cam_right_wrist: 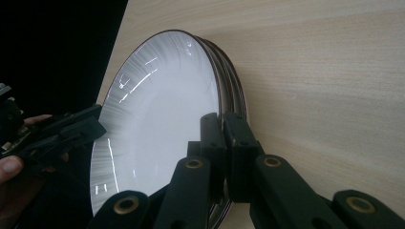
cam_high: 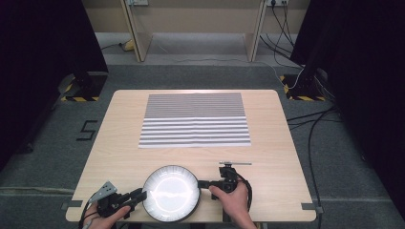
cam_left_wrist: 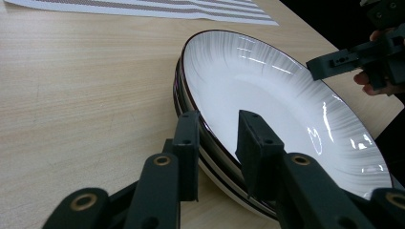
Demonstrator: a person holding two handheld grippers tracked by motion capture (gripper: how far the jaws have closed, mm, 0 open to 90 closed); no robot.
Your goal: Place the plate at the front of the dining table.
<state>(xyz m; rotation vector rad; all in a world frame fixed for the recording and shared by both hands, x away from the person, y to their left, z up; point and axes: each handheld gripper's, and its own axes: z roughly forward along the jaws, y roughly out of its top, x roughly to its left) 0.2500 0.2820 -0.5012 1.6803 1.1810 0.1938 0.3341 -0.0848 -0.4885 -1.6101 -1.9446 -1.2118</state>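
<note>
High view, table [cam_high: 119, 143]: pale wood top; striped mat [cam_high: 195, 119] lies flat toward 12 o'clock, well apart from the work.
High view, plates [cam_high: 171, 193]: white stack with dark rims at the near edge, 6 o'clock of the mat, within reach of both hands.
High view, left gripper [cam_high: 141, 194]: comes in from 8 o'clock, tips at the stack's rim.
High view, right gripper [cam_high: 203, 183]: comes in from 3 o'clock, tips at the opposite rim. Judgement: opposed holds suggest a two-sided lift of the top plate, balanced so it stays level.
Left gripper view, jaws: apart, a moderate gap, straddling the top plate's rim, one jaw outside and one over the white face. Whether either pad touches the rim is hard to tell; not clamped.
Left gripper view, stack: at least two further rims show beneath the top plate.
Left gripper view, far side: the right gripper's tip meets the rim at 2 o'clock.
Right gripper view, jaws: drawn together on the top plate's rim, no gap showing; it appears clamped.
Right gripper view, far side: the left gripper sits at 9 o'clock, at the rim.
</note>
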